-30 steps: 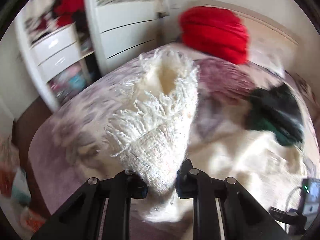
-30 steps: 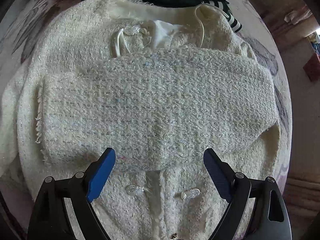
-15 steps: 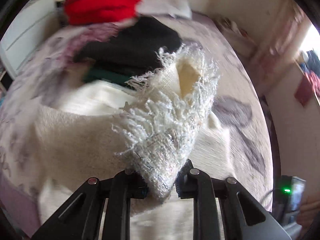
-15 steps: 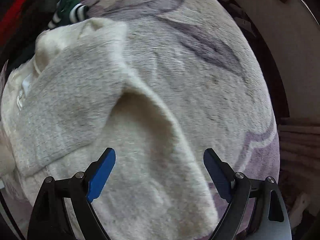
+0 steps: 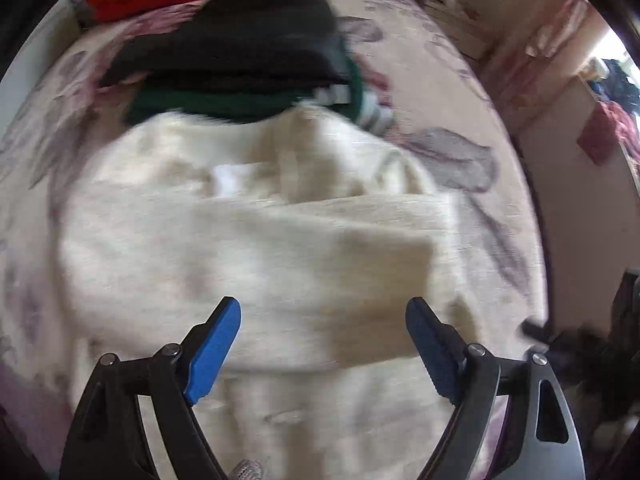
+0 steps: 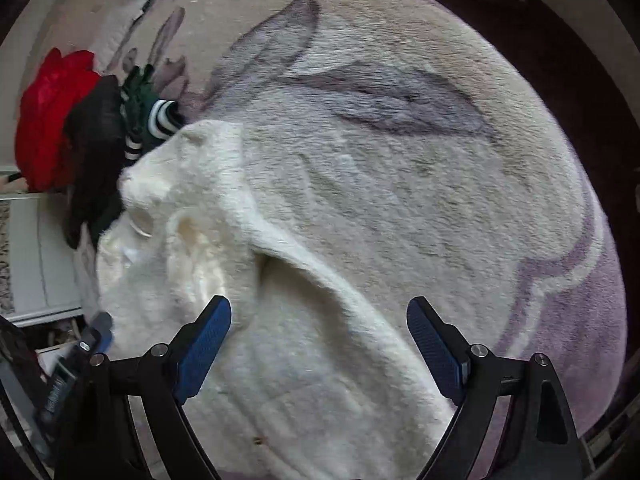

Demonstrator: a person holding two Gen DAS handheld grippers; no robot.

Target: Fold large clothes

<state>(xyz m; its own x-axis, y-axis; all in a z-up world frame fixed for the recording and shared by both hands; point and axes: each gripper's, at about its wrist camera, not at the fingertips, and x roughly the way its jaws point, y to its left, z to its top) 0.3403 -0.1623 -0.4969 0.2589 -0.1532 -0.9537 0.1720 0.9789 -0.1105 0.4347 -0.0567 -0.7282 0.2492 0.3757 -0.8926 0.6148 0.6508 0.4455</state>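
We are watching the left tongs [image 5: 323,344] opening above the cream jacket [image 5: 248,248], nothing pinched between them; the right tongs [image 6: 319,346] are hanging released over its sleeve [image 6: 320,320] on the bed [image 6: 440,200]. The freshly laid sleeve may slide off or snag on a rising pad.

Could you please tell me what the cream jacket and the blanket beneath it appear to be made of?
Cream jacket: apparently a thick woven or bouclé-type wool blend, with a matte, nubby, fuzzy surface; blur hides the weave. Blanket: likely plush fleece, with a short velvety pile showing brushed streaks and a soft sheen, printed with grey-purple leaves.
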